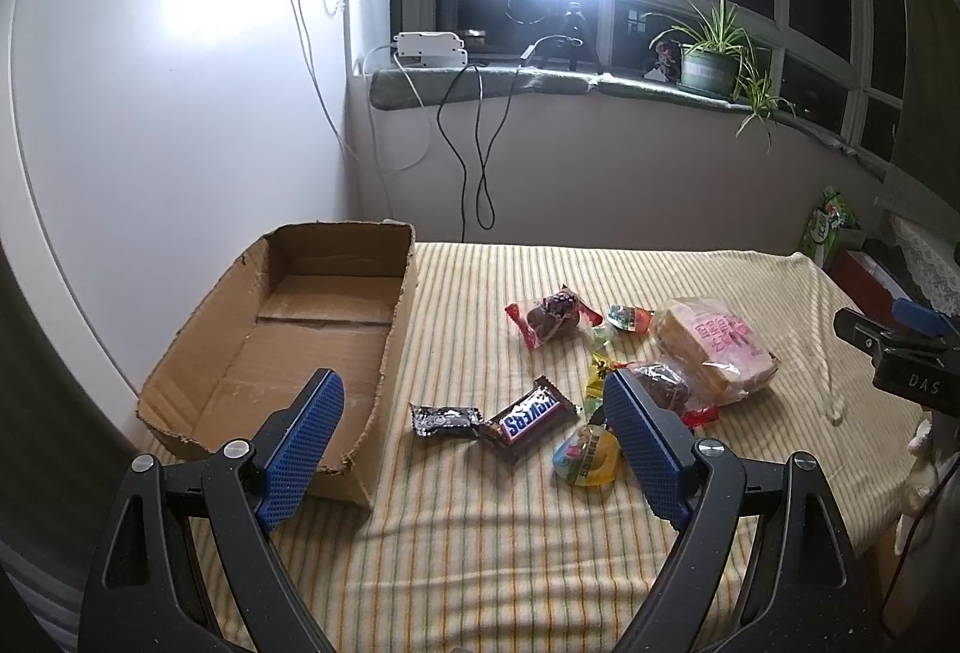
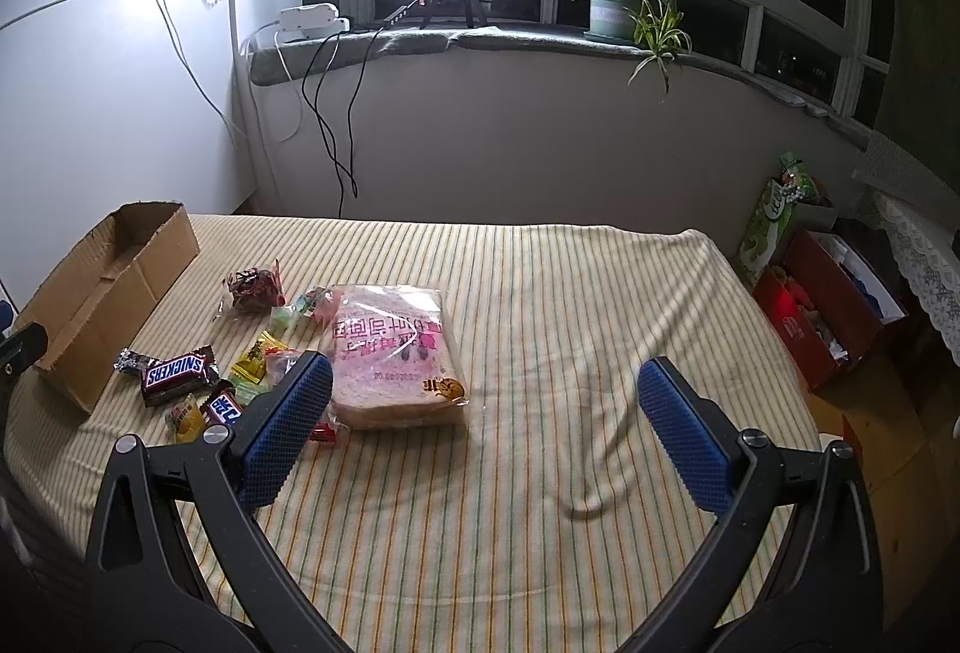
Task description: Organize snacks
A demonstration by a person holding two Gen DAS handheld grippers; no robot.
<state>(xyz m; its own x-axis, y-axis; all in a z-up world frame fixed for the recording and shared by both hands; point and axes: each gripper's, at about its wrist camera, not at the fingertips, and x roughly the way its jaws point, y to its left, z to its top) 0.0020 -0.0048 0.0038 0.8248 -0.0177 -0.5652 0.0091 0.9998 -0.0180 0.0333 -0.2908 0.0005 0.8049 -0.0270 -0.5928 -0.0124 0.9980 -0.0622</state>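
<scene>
My left gripper [image 1: 474,416] gapes wide above the Snickers [image 1: 528,416], holding nothing. My right gripper [image 2: 485,394] is equally wide and empty, one pad seemingly beside the bread [image 2: 396,347].

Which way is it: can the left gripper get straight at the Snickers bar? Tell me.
Probably yes. The left gripper is open, and the Snickers bar lies flat on the striped cloth between its fingers, nothing lying over it, though neighbouring candies touch its ends.

On our left gripper [image 1: 474,434] we carry two black, hollowed-out arms with round silver screws at the joints, each ending in a blue finger pad [image 1: 303,449] with a fine dotted grip texture. Our right gripper [image 2: 486,428] has the same build: black frame, silver screws, blue textured pads [image 2: 684,434].
</scene>
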